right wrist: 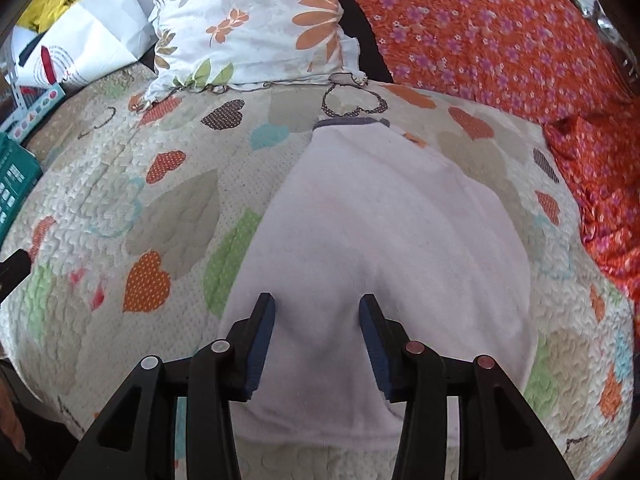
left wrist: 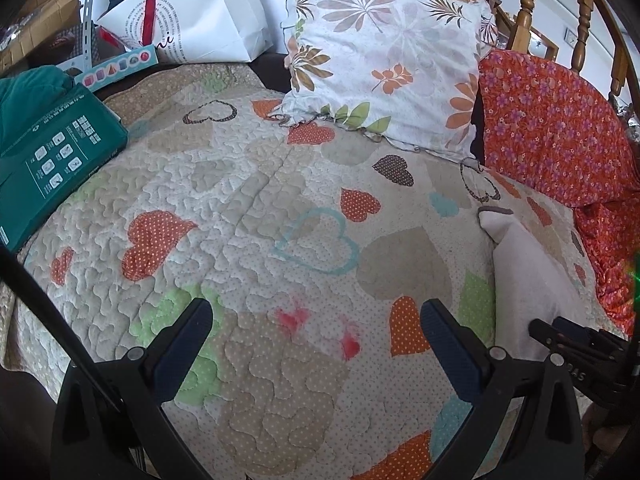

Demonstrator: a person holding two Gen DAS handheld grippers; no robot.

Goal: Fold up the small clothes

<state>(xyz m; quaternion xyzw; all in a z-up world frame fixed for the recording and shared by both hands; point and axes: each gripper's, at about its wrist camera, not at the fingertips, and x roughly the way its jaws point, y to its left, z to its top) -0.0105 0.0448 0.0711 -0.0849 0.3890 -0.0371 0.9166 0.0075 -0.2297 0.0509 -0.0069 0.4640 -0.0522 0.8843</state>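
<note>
Right wrist view: a pale folded garment (right wrist: 380, 248) lies flat on the heart-patterned quilt (right wrist: 120, 184) – filling the frame's centre, its dark-trimmed collar at the far end.
Left wrist view: only the garment's edge at right, beside the right gripper (left wrist: 568, 340); mostly bare quilt.
Room: a floral pillow (left wrist: 384, 64), orange flowered fabric (left wrist: 556, 120), a green box (left wrist: 52, 152), a white paper bag (left wrist: 200, 20) and wooden spindles (left wrist: 528, 4) ring the bed.
Left gripper (left wrist: 316, 332): tilted down over bare quilt – jaws wide apart, empty.
Right gripper (right wrist: 316, 320): angled down over the garment's near half; jaws parted about halfway, pads clear of the cloth, nothing gripped.
</note>
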